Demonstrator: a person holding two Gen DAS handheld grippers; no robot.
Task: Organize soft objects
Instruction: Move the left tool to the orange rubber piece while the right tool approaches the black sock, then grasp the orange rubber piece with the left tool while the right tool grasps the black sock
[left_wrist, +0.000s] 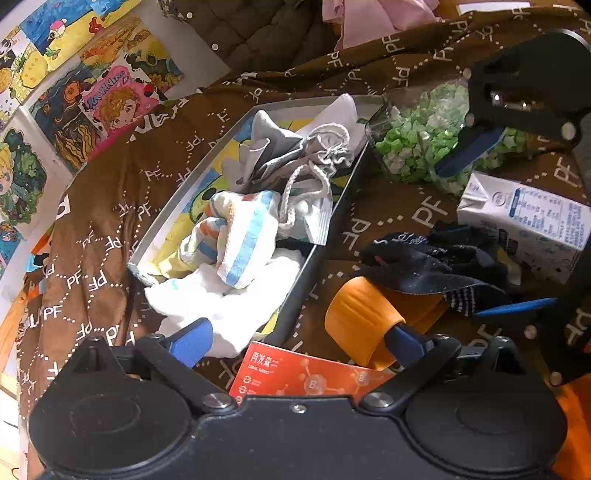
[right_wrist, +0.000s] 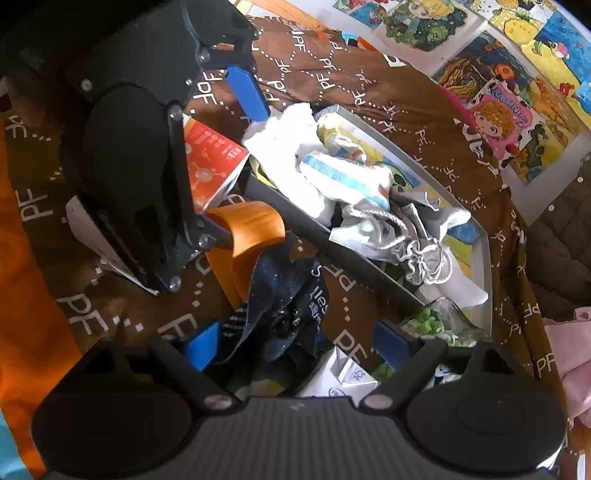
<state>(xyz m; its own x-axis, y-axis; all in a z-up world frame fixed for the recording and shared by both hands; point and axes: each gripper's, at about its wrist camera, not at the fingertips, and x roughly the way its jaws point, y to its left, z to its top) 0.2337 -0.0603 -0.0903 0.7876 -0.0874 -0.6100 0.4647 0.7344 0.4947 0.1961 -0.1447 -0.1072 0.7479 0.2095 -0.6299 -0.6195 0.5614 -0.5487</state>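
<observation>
A grey box (left_wrist: 207, 162) on the brown printed blanket holds white and striped cloths (left_wrist: 243, 236) and a grey drawstring pouch (left_wrist: 325, 151); it also shows in the right wrist view (right_wrist: 295, 218). A black sock (left_wrist: 428, 266) lies right of the box, partly over an orange band (left_wrist: 358, 317). My left gripper (left_wrist: 295, 341) is open, one finger by a white cloth, the other at the orange band. My right gripper (right_wrist: 299, 343) is open around the black sock (right_wrist: 284, 299).
A bag of green paper stars (left_wrist: 421, 140), a white carton (left_wrist: 524, 221) and an orange-red box (left_wrist: 295, 373) lie around the grey box. Cartoon pictures (left_wrist: 74, 85) line the left wall. Pink cloth (left_wrist: 369, 18) and a dark quilted jacket lie at the far side.
</observation>
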